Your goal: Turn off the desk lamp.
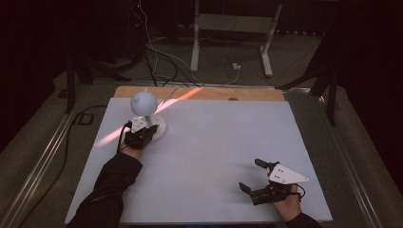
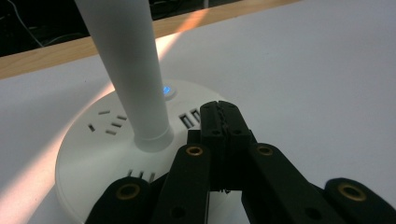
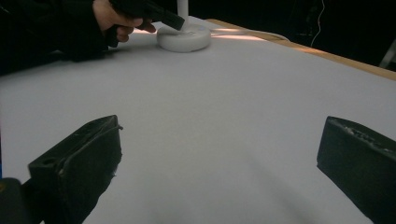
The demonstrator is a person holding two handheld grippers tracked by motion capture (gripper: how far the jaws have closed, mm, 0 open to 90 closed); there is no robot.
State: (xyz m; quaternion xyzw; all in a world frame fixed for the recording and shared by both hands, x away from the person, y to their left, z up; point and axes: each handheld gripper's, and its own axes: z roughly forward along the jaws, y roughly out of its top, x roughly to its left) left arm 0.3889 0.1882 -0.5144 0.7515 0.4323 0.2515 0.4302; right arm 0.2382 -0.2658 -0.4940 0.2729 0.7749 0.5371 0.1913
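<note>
The left gripper [image 2: 223, 122], fingers closed on nothing, hovers over the lamp base [image 2: 93, 140] at the table's [image 1: 214, 142] far left, likely pressing its button [image 2: 167, 90]. The right gripper [image 1: 254, 175] rests wide open.

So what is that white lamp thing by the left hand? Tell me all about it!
The white lamp looks like smooth plastic. It has a rounded head, a tapering stem and a round flat base with socket slots, USB ports and a small glowing blue light. It stands upright on the table's far left. The left tongs, shut, hover at its base.
</note>
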